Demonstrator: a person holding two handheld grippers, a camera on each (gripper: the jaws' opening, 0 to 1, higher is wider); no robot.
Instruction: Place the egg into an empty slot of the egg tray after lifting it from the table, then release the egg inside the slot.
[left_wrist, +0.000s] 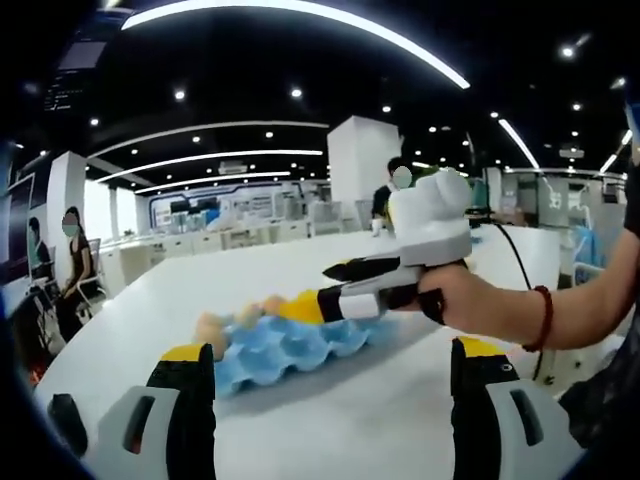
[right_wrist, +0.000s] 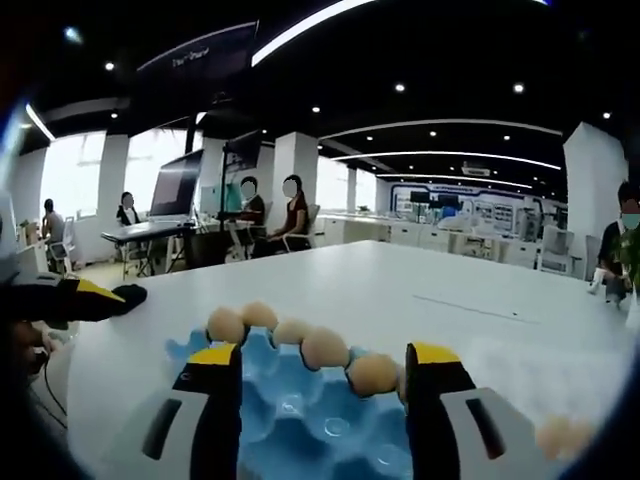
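Note:
A blue egg tray (left_wrist: 290, 345) lies on the white table (left_wrist: 330, 420), with eggs (left_wrist: 212, 326) along its far left edge. My left gripper (left_wrist: 333, 395) hangs open in front of the tray, with nothing between its jaws. A hand brings my right gripper (left_wrist: 310, 290) in from the right, jaws apart, just above the tray's right part. In the right gripper view the tray (right_wrist: 300, 425) sits right under my open right gripper (right_wrist: 322, 362). A row of eggs (right_wrist: 372, 373) fills its far slots and nothing is gripped. One loose egg (right_wrist: 555, 436) rests on the table at lower right. The left gripper's fingertip (right_wrist: 105, 297) shows at left.
The table (right_wrist: 450, 300) stretches wide beyond the tray. A black cable (left_wrist: 515, 250) runs across it behind the right hand. People sit at desks (right_wrist: 270, 215) in the background and one person (left_wrist: 75, 255) sits off the table's left end.

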